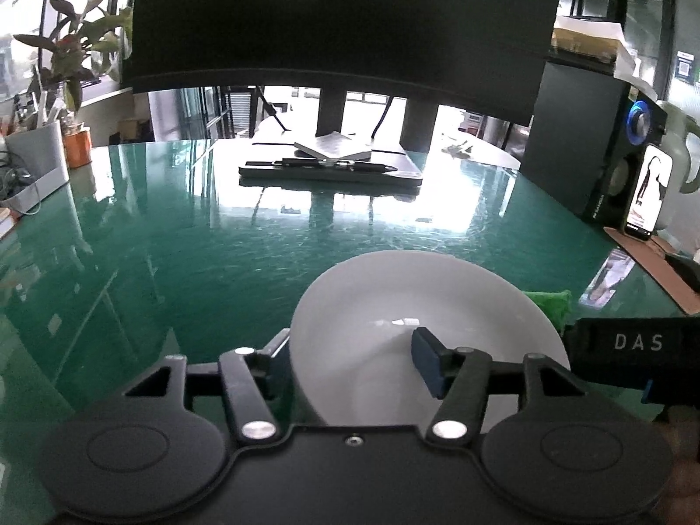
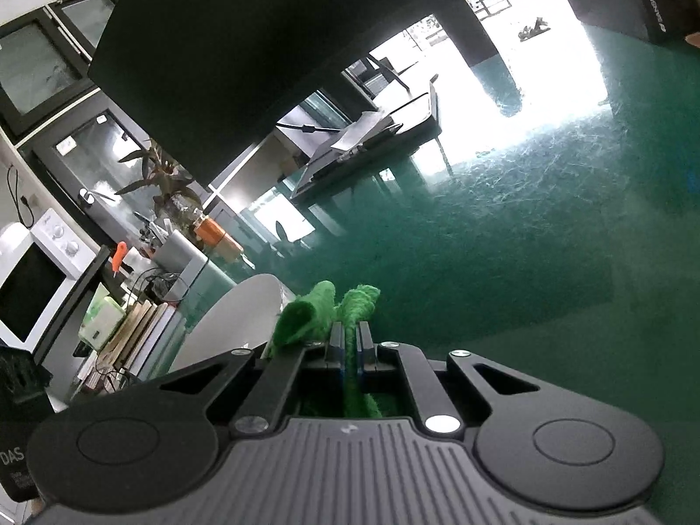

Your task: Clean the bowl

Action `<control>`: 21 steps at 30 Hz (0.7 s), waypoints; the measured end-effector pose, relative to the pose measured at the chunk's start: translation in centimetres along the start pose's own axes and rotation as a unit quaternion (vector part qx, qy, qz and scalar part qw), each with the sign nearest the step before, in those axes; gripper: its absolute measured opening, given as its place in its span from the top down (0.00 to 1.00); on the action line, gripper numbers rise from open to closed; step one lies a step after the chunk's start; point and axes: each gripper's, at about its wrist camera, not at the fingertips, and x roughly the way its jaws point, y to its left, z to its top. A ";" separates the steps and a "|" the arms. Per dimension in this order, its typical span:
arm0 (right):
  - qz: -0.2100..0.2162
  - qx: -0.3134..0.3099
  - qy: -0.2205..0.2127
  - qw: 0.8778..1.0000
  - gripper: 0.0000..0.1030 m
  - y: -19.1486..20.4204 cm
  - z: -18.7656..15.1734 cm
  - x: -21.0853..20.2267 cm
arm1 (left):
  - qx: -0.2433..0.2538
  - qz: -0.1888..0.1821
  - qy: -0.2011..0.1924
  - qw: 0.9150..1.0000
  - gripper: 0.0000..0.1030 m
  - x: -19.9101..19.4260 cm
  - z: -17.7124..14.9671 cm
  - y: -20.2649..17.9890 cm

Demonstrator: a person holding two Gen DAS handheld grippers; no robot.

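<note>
A white bowl (image 1: 420, 306) is tilted up over the green table, its inside facing the left wrist camera. My left gripper (image 1: 350, 358) is shut on the bowl's near rim, one blue pad inside the bowl and the other behind its wall. In the right wrist view the bowl (image 2: 236, 319) shows at lower left. My right gripper (image 2: 348, 341) is shut on a green cloth (image 2: 328, 310), whose folds stick out past the fingertips beside the bowl. A corner of the cloth (image 1: 549, 304) peeks out behind the bowl's right rim in the left wrist view.
A large dark monitor (image 1: 341, 17) stands at the back over a black notebook with a pen (image 1: 332, 166). A speaker (image 1: 586, 148) and a phone (image 1: 647, 192) stand at right. Plants (image 1: 74, 65), a microwave (image 2: 30, 280) and books (image 2: 131, 337) are at left.
</note>
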 end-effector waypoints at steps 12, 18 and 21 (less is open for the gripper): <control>0.005 0.002 -0.001 1.000 0.94 -0.1 -0.2 -0.1 | -0.025 0.038 -0.004 0.999 0.42 -0.3 -0.3 -0.7; 0.005 0.003 -0.002 1.000 0.94 0.0 -0.3 0.0 | -0.040 0.059 -0.007 0.997 0.42 -0.8 -0.7 -1.0; 0.009 0.010 -0.003 1.000 0.94 -0.2 -0.3 0.0 | -0.048 0.071 -0.009 0.996 0.42 -0.9 -0.7 -1.2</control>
